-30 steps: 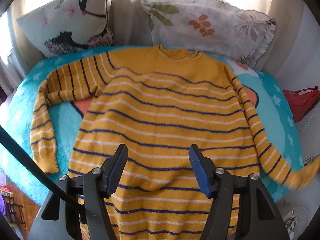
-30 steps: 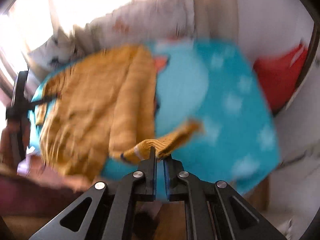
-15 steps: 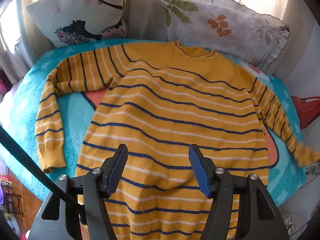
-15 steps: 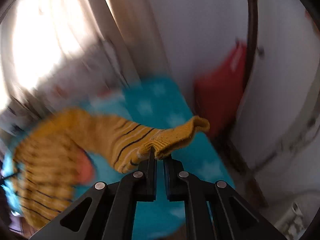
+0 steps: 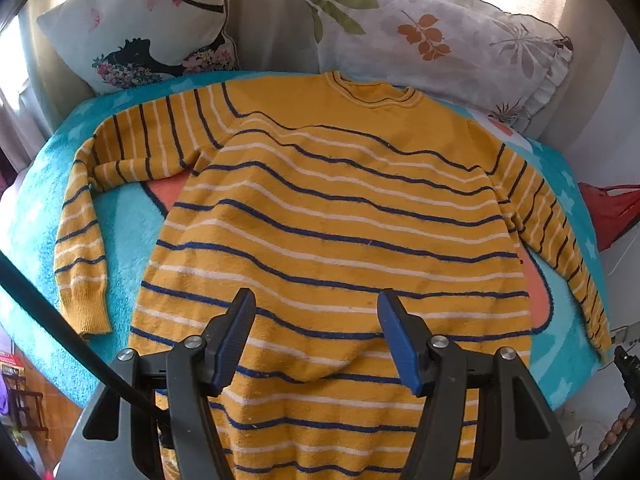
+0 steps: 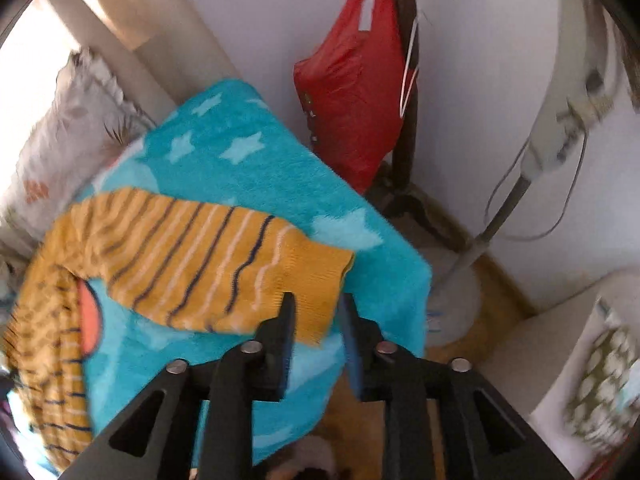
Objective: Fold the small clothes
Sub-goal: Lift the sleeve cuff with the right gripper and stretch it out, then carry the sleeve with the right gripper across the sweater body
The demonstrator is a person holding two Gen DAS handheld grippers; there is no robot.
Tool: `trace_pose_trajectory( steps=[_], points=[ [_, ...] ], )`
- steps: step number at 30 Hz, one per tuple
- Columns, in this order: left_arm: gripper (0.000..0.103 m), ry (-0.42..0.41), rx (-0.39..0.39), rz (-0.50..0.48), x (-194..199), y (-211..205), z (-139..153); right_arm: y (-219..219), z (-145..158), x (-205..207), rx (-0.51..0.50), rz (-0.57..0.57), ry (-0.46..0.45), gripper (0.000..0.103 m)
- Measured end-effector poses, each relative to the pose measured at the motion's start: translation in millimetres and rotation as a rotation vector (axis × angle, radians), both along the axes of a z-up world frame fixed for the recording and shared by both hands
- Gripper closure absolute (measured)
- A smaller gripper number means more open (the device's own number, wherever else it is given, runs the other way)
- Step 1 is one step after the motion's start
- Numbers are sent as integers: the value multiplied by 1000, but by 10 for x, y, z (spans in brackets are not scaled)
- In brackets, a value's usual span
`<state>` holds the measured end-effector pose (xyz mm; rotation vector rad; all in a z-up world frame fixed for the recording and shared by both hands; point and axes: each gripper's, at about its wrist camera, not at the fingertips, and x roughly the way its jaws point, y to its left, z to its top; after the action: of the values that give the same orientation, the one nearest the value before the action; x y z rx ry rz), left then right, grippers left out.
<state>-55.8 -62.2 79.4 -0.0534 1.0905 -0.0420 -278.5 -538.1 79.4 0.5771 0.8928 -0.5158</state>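
Striped sweater (image 5: 332,220): the mustard knit with navy and white bands lies face-down-or-up (which, I cannot tell) and spread flat on the turquoise star blanket (image 5: 120,232), its collar toward the two pillows, the floral leaf pillow (image 5: 432,40) just beyond the neckline. It is laid out this way, body smoothed and both sleeves drawn outward from the body, probably so that the sleeves can be folded in evenly.

The left gripper (image 5: 316,340) hovers over the sweater's lower body, jaws spread with nothing between them, pads clear of the knit; it seems to be waiting over the hem end.

The right gripper (image 6: 316,320) is at the sweater's right sleeve cuff (image 6: 316,280), near the blanket corner by the red bag (image 6: 352,92). Its jaws are opening, the cuff's edge lying between them but no longer pinched.

A second ago those jaws were pressed together on the cuff and carrying it through the air, the sleeve lying crumpled against the sweater's side. Now the sleeve runs straight out from the shoulder and rests on the blanket. The left gripper's view has barely altered, and its jaws stand as wide as before.
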Motion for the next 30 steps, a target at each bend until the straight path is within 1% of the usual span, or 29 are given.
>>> trace_pose_trajectory(
  steps=[2, 5, 10, 12, 15, 18, 22, 23, 24, 25, 26, 28, 30],
  points=[
    [41, 1, -1, 1, -19, -23, -4, 32, -10, 26, 65, 11, -34, 66],
    [41, 11, -4, 16, -59, -16, -29, 133, -75, 38, 142, 35, -49, 63],
    [41, 27, -12, 54, -142, 28, -69, 260, -301, 148, 279, 69, -71, 62],
    [41, 28, -6, 60, -184, 30, -74, 262, -404, 227, 323, 63, -83, 62],
    [41, 29, 14, 66, -264, 41, -69, 218, -453, 320, 320, 33, -101, 62],
    [41, 32, 28, 79, -318, 92, -57, 104, -458, 386, 303, -18, -111, 56],
    [41, 19, 22, 110, -380, 235, -6, -108, -483, 405, 323, -108, -135, 56],
    [41, 14, 19, 116, -380, 263, 11, -141, -482, 401, 327, -121, -138, 57],
    [41, 7, 17, 119, -376, 292, 32, -172, -471, 419, 321, -131, -135, 71],
    [41, -1, 15, 122, -365, 322, 54, -186, -456, 441, 308, -130, -122, 80],
    [41, -6, 12, 123, -347, 345, 72, -187, -419, 492, 278, -121, -100, 93],
    [41, -18, 4, 120, -308, 406, 104, -156, -315, 560, 221, -100, -85, 96],
    [41, -28, 2, 116, -269, 477, 121, -41, -110, 674, 139, -61, -82, 97]
  ],
)
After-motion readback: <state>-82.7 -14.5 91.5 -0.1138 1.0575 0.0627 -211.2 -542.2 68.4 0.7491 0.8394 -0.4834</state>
